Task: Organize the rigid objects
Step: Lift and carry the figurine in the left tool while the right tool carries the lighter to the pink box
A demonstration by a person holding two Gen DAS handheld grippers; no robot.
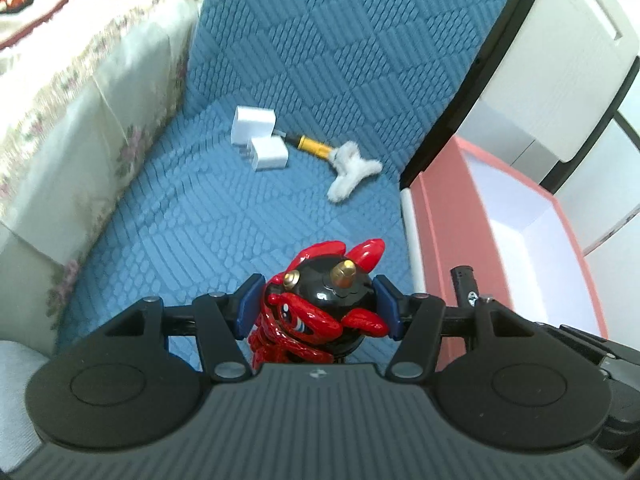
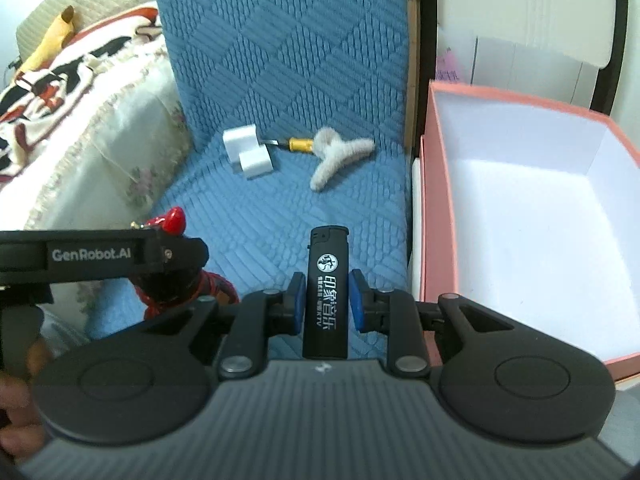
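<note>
Now both grippers are carrying something, and the step in hand, as I judge it, is bringing these two things to the box (image 2: 516, 184) and putting them inside. The left gripper (image 1: 318, 304) is clamping the toy (image 1: 320, 304), a red and black figure with two gold horns, its blue pads pressing on both sides of the round black head. The right gripper (image 2: 325, 302) is clamping the lighter (image 2: 325, 296) around its middle, with the lighter standing up between the pads (the cap end pointing away from the camera).

The box, pink outside and white inside, is standing open and looks empty, just to the right of the blue seat. The lighter is hanging near its left wall, and the toy is further left of the box, over the front of the seat.

To do it well, each gripper should be passing fully over the left wall before it is lowering and opening, because the toy's legs are hanging below the pads and could catch the rim. Going one after another seems safer, as the grippers are close together. Left of the box, at the back of the seat, two chargers (image 1: 260, 140), a screwdriver (image 1: 310, 145) and a fluffy clip (image 1: 352, 170) are waiting.
</note>
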